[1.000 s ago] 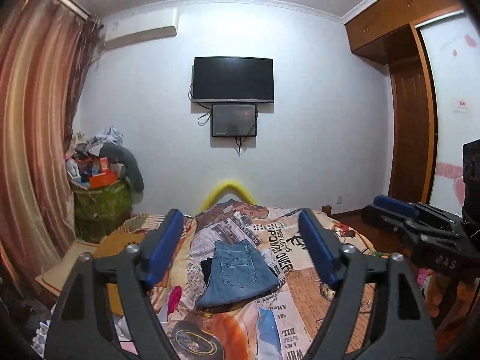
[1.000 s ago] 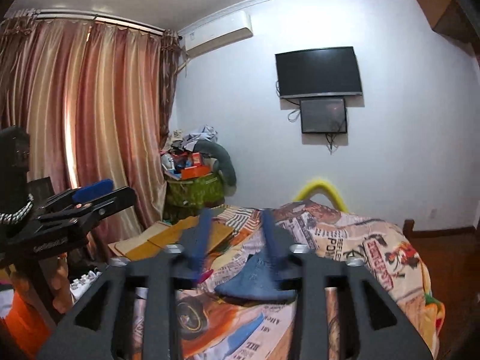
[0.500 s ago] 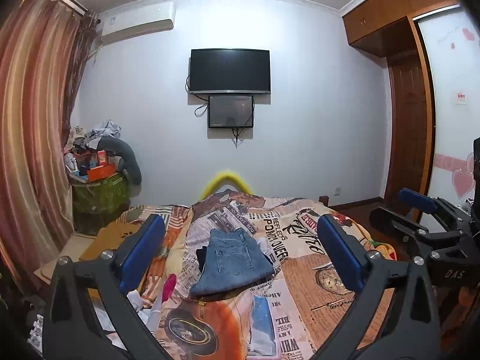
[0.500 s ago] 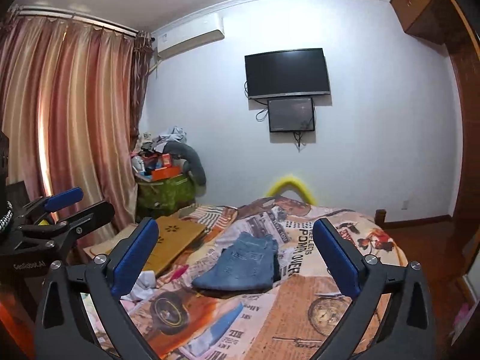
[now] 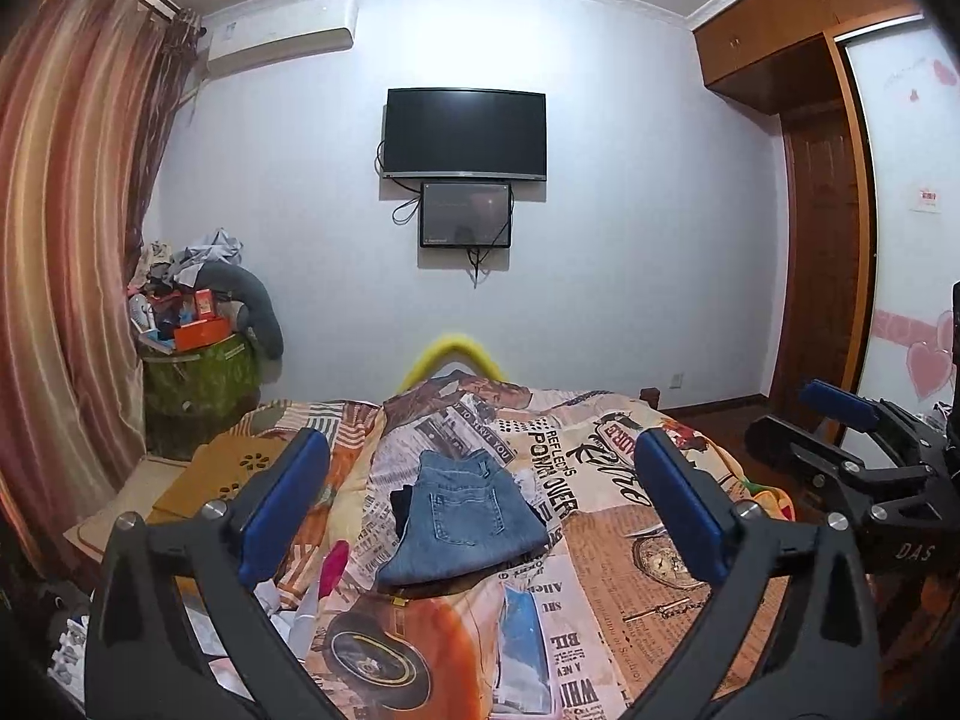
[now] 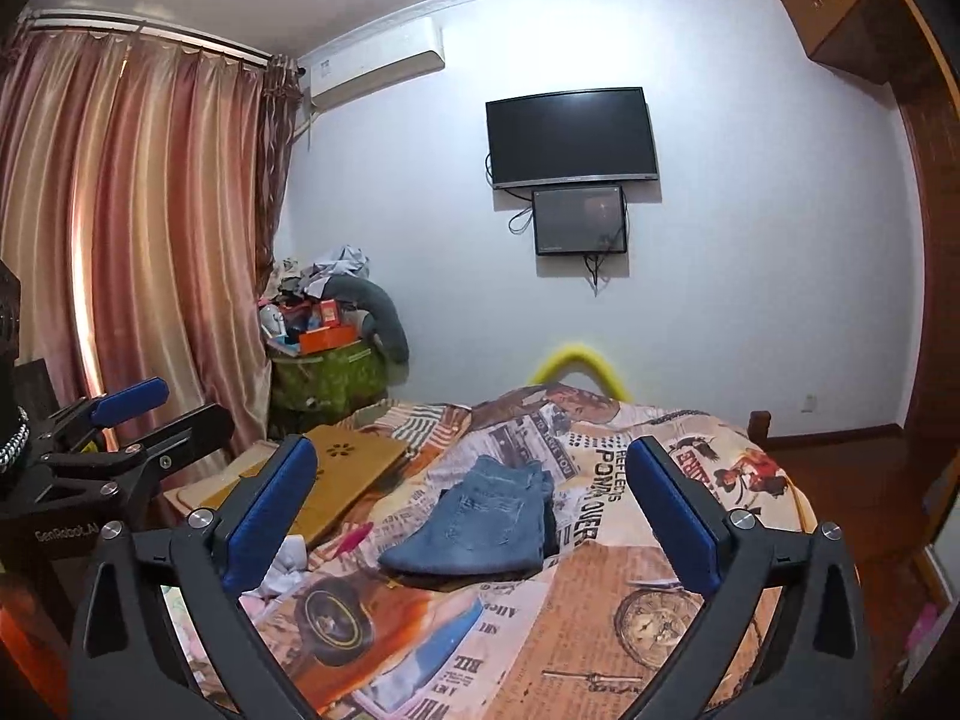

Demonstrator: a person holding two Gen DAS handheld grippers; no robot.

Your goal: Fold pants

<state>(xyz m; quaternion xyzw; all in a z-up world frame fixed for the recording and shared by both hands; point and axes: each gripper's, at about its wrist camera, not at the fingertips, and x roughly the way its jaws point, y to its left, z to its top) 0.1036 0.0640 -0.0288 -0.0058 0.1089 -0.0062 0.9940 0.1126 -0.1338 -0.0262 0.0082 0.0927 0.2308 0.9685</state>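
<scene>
i have both tongs spread wide with nothing between them: the left gripper [image 5: 477,516] and the right gripper [image 6: 471,513] each frame the folded jeans [image 5: 465,519], which lie at centre frame on the newspaper-print bedspread [image 5: 606,564], well beyond the blue pads.

Pants [image 5: 465,519]: faded blue denim, matt. Bedspread [image 5: 606,540]: printed cloth. Wardrobe [image 5: 798,18]: glossy wood. Curtain [image 6: 138,240]: satiny.

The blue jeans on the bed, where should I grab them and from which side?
Probably the jeans' near folded edge, coming in low from the foot of the bed. That edge lies thick and faces both open grippers, left and right; nothing blocks it.
</scene>
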